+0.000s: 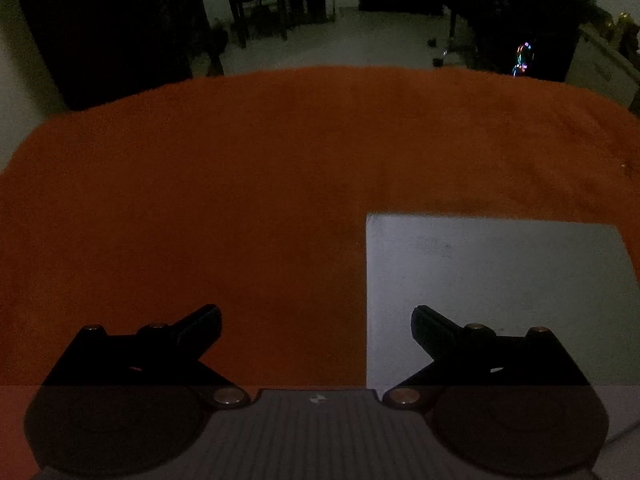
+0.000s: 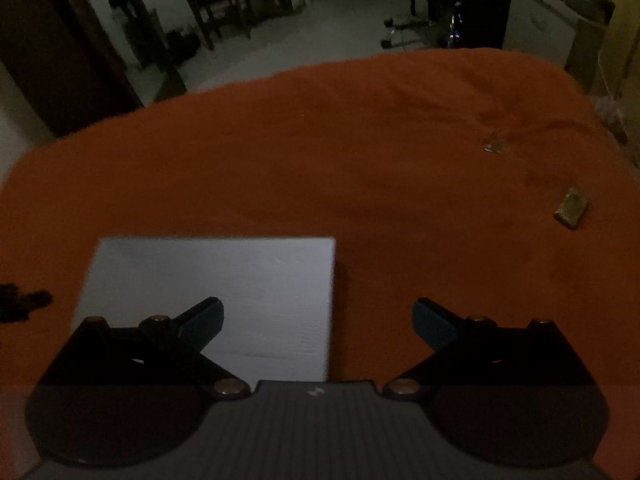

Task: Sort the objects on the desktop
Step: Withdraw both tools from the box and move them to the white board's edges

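The orange-covered bench (image 2: 280, 152) carries a bare grey board (image 2: 248, 280) near, a gold block (image 2: 572, 209) and small shiny scrap (image 2: 495, 145) unsorted far right, while left gripper (image 1: 316, 322) and right gripper (image 2: 318, 316) hover with jaws spread, empty.

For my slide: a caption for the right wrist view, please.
Open right gripper above orange cloth, beside white sheet.
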Motion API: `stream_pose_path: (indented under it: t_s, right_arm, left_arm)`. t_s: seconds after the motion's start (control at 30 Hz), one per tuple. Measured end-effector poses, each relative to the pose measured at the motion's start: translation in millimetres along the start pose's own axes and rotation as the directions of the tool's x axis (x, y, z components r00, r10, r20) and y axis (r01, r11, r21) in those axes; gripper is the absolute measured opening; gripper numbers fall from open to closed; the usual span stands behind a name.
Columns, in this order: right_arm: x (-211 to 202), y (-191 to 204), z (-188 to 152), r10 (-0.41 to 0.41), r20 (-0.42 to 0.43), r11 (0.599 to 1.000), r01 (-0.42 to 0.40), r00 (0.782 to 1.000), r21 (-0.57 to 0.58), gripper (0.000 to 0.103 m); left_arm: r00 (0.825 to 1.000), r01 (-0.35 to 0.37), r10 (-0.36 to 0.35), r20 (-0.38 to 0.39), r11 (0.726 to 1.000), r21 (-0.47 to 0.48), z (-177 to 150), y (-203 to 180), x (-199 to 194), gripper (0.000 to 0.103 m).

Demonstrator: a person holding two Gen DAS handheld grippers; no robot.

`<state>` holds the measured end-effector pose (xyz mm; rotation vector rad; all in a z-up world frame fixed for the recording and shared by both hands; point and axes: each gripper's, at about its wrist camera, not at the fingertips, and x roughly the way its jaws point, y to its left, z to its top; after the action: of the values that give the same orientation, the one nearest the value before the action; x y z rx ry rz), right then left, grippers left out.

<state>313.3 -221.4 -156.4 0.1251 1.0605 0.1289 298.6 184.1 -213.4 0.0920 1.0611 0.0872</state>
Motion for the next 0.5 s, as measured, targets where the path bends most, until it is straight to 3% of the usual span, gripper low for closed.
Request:
stream_pose_path:
  t_s: [0.07,0.2,0.33,0.5]
  right_arm:
    - [12.8,-1.9,-1.9,-0.02,-0.021,0.999,0.019,1.0,-0.027,0.103]
    - [48.0,-12.2,-6.1,0.029,-0.088,0.999,-0.03,0.996,-0.015,0.103]
    - [73.1,-24.8,-11.8,-0.026,-0.093,1.0,0.027,0.995,0.008,0.103]
    - [88.2,-18.3,-21.3,-0.016,-0.118,0.999,0.009,0.993,-0.053,0.103]
  left_arm:
    - [1.0,-0.009,0.009,-0.022,1.0,0.016,-1.7,-0.7,8.4,0.103]
    - [0.999,-0.011,0.012,-0.042,0.999,0.031,-2.2,-1.9,20.2,0.102]
    - [0.999,0.015,-0.012,-0.047,0.997,0.072,0.3,-9.0,30.8,0.102]
    - [0.998,0.035,-0.026,-0.065,0.988,0.152,-2.9,-20.0,38.2,0.103]
